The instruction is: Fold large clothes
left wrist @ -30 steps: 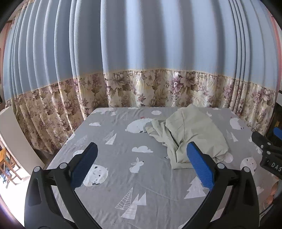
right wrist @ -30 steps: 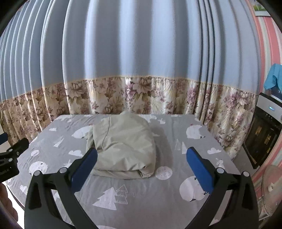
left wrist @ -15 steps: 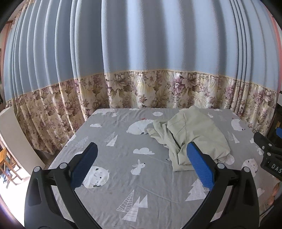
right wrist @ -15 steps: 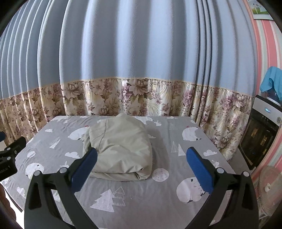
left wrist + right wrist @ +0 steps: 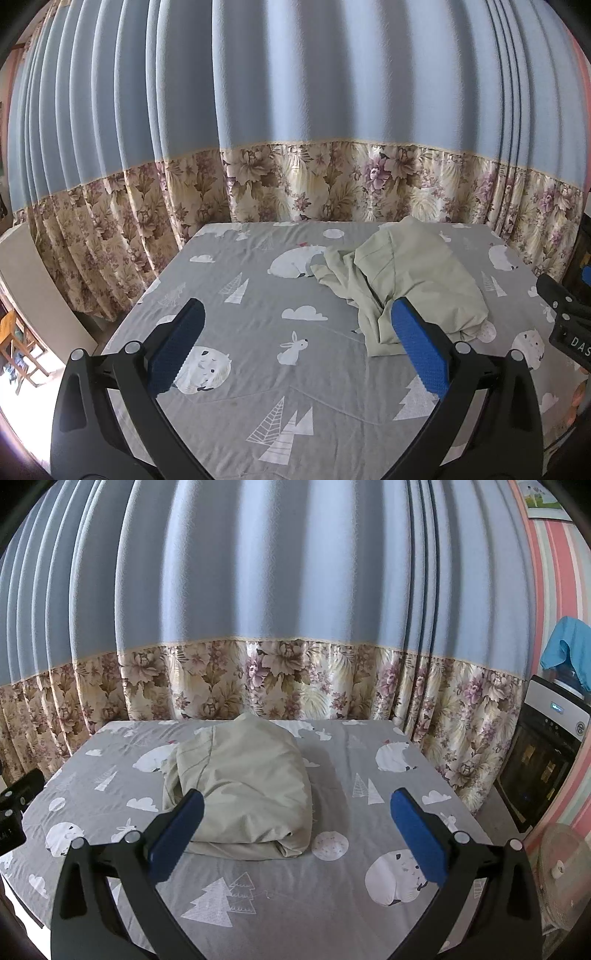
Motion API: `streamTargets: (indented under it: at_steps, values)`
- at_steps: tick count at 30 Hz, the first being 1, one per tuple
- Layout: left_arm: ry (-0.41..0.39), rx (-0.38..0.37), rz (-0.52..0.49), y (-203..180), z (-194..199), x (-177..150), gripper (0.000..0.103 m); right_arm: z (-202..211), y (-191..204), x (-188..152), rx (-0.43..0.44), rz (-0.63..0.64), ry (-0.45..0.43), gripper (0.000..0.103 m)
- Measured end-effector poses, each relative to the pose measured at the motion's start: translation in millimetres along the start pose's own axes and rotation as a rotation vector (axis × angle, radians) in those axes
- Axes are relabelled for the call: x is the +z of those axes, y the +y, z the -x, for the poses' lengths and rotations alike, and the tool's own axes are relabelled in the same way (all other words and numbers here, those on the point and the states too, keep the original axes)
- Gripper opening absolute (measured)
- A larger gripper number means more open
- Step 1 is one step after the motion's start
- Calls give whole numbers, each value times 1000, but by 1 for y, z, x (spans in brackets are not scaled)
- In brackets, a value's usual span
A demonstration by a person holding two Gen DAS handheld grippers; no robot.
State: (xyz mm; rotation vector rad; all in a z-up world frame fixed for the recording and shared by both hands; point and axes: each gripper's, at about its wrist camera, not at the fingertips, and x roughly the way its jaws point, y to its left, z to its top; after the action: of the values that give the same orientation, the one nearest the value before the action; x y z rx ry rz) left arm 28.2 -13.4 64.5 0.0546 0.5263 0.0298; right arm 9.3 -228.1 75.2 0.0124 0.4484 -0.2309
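A pale green garment (image 5: 406, 280) lies bunched in a loose heap on the far right part of the bed; in the right wrist view the garment (image 5: 243, 786) sits at centre left, its near edge rolled. My left gripper (image 5: 295, 343) is open and empty, held above the bed short of the garment. My right gripper (image 5: 295, 830) is open and empty, above the bed in front of and to the right of the garment. The right gripper's body (image 5: 565, 317) shows at the right edge of the left wrist view.
The bed has a grey sheet (image 5: 258, 369) printed with white animals, clouds and trees. Blue curtains with a floral hem (image 5: 295, 147) hang right behind it. A black appliance (image 5: 543, 753) and a fan (image 5: 561, 871) stand to the right of the bed.
Both grippers have drawn back and risen slightly, so the garment looks a little smaller and farther. The garment has not moved. Both stay open.
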Motion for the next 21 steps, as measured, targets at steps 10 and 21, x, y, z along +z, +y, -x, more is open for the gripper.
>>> streamTargets:
  at_steps: [10,21]
  values:
    - [22,-12,-1,1,-8,2,100,-4,1,-5,-4,0,11,101]
    - [23,-16,-5,3,-12,3,100,-11,6,-7,-9,28,17,101]
